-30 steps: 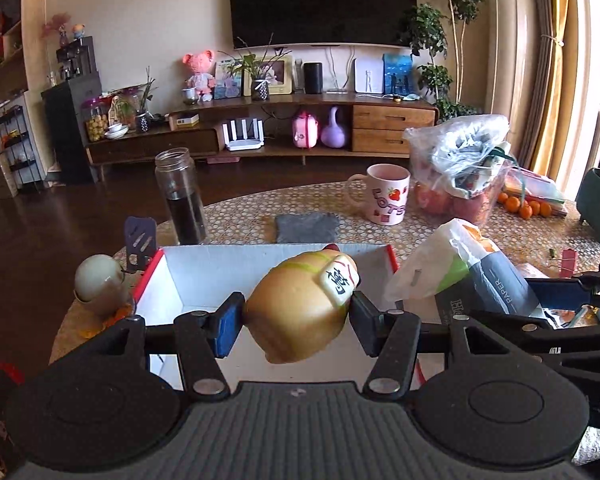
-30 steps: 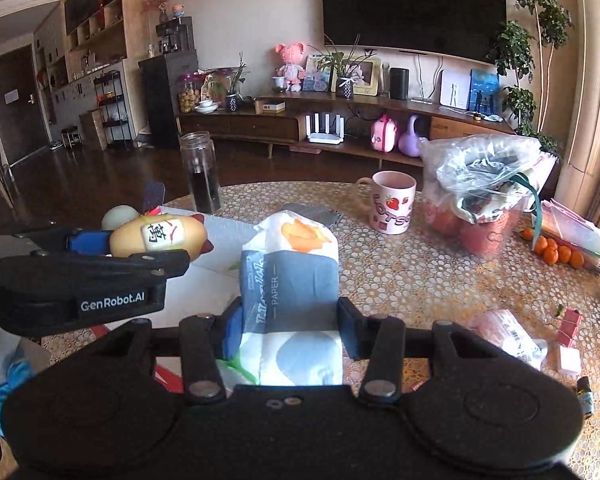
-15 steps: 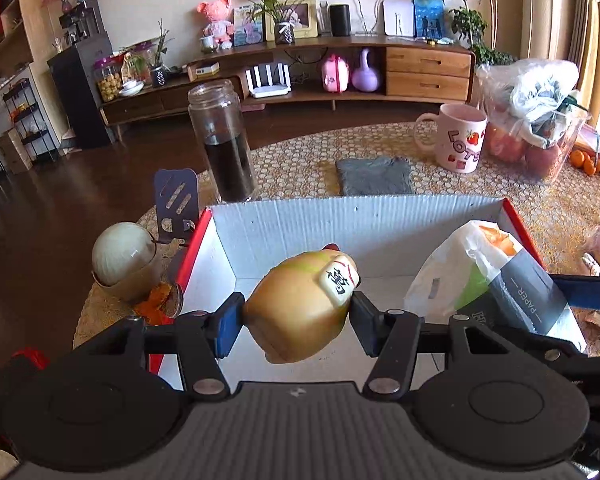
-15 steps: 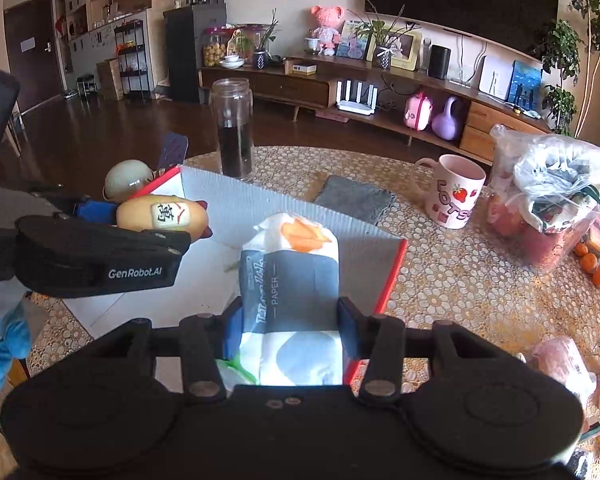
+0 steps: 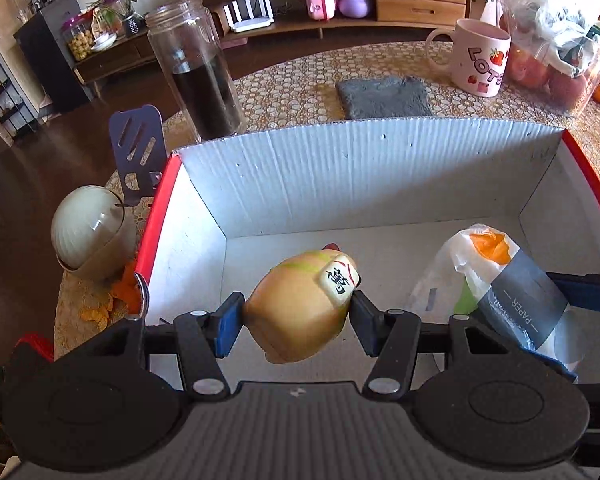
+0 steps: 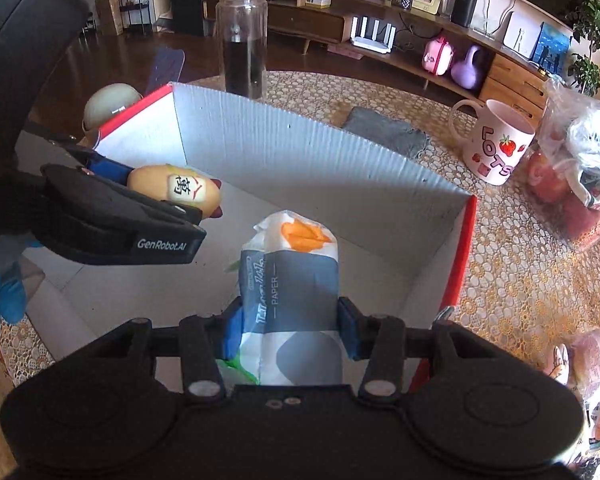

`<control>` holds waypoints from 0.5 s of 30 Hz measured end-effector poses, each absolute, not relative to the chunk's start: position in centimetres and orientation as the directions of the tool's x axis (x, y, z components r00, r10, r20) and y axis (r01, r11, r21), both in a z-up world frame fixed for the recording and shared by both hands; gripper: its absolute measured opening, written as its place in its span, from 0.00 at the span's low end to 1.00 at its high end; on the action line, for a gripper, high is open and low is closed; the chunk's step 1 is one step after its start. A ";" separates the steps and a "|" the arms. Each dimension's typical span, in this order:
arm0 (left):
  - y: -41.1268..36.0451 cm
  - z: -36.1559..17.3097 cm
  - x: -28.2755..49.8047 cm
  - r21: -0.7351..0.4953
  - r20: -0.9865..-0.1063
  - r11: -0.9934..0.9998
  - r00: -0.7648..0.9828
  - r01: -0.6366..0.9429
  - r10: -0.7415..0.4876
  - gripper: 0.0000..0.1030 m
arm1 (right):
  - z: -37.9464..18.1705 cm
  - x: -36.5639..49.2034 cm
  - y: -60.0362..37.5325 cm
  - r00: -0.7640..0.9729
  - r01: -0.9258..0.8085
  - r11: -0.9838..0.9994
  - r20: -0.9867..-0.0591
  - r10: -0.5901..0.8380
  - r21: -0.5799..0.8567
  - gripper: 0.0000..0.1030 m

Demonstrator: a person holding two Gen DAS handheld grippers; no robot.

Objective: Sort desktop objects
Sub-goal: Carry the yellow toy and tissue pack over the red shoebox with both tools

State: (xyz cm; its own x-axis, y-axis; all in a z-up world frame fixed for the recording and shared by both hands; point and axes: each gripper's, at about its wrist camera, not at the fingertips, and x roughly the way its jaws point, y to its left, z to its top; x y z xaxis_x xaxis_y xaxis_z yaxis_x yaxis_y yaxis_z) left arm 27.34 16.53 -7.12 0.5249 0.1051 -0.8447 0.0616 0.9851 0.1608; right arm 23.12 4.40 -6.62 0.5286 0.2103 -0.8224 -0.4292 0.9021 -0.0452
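A round table (image 5: pixel 300 80) under a pale lace-patterned cloth carries everything, and the largest thing on it is an open cardboard box (image 5: pixel 364 168) with white corrugated walls and red rims (its floor is bare where it shows). Both grippers hang over the box's inside.

The right gripper (image 6: pixel 286 326) has its jaws clamped on a soft tissue pack (image 6: pixel 288 280), grey band printed "PAPER", orange patch at its far end. The pack points toward the far wall, above the right part of the box floor; whether its tip touches the floor cannot be told. From the left wrist view the same pack (image 5: pixel 512 296) shows at the right, beside the toy.

The left gripper (image 5: pixel 296 316) has its jaws closed on a yellowish squishy toy (image 5: pixel 300 312) bearing a white tag with a black character. It is held above the left part of the box floor, clear of the walls. In the right wrist view the toy (image 6: pixel 176 194) sticks out past the black finger marked "GenRobot.AI".

Behind the box stand a glass jar (image 5: pixel 196 76) half full of dark contents, a folded grey cloth (image 5: pixel 384 96), and a pink mug (image 5: pixel 480 60) with strawberries. A plastic bag of fruit (image 5: pixel 556 36) sits to the mug's right. Left of the box rests a small domed cream bin (image 5: pixel 88 236).
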 end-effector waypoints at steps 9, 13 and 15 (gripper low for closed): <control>16.9 -8.4 28.9 0.131 -0.906 0.988 0.415 0.083 0.085 0.56 | -7.5 23.8 5.1 0.495 -0.448 0.892 -0.848 0.192 -0.060 0.46; 16.6 -8.8 29.1 0.130 -0.918 0.986 0.389 0.101 0.081 0.58 | -7.5 24.0 5.1 0.481 -0.461 0.886 -0.853 0.201 -0.051 0.52; 16.5 -8.8 29.1 0.135 -0.919 0.985 0.386 0.104 0.085 0.58 | -7.4 23.9 5.1 0.486 -0.466 0.883 -0.850 0.205 -0.054 0.57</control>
State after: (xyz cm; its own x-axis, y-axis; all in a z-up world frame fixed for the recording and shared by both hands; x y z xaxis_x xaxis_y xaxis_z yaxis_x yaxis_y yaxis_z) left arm 29.12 16.53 -8.84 0.3857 0.0852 -0.9187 0.1037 0.9854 0.1349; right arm 23.88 5.10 -7.37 0.4860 0.2051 -0.8496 -0.4662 0.8831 -0.0535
